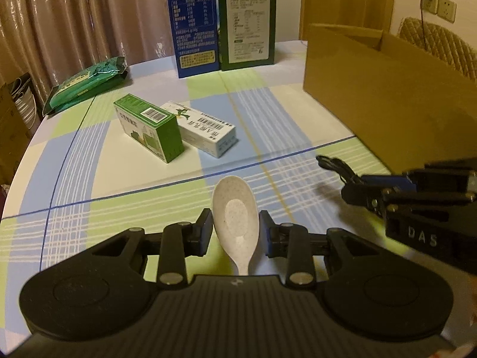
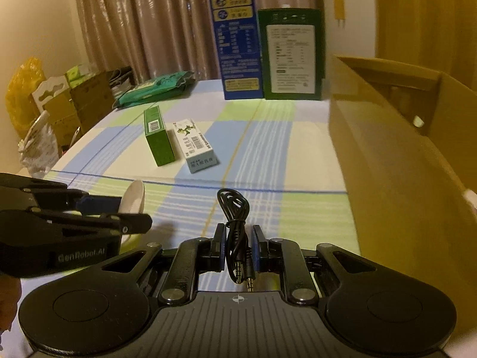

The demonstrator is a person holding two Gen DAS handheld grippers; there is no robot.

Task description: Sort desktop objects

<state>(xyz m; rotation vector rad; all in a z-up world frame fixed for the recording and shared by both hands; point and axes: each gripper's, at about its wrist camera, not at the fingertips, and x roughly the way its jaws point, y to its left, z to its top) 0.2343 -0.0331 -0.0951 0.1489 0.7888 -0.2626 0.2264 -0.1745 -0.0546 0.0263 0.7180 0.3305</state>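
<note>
My left gripper [image 1: 235,223] is shut on a white speckled spoon [image 1: 237,205], bowl pointing forward, held above the checked tablecloth. In the right wrist view the same spoon [image 2: 134,200] shows at the left, in the left gripper [image 2: 131,223]. My right gripper [image 2: 237,238] is shut on a coiled black audio cable [image 2: 235,208], its plugs hanging toward the camera. From the left wrist view the right gripper [image 1: 348,192] sits at the right with the cable [image 1: 334,164] sticking out. A small green box [image 1: 149,126] and a white box [image 1: 199,128] lie side by side mid-table.
An open cardboard box [image 1: 387,95] stands at the right of the table. A tall blue carton [image 1: 193,24] and a dark green carton [image 1: 247,21] stand at the far edge. A green packet [image 1: 86,83] lies far left. Boxes and bags [image 2: 44,110] sit beyond the left edge.
</note>
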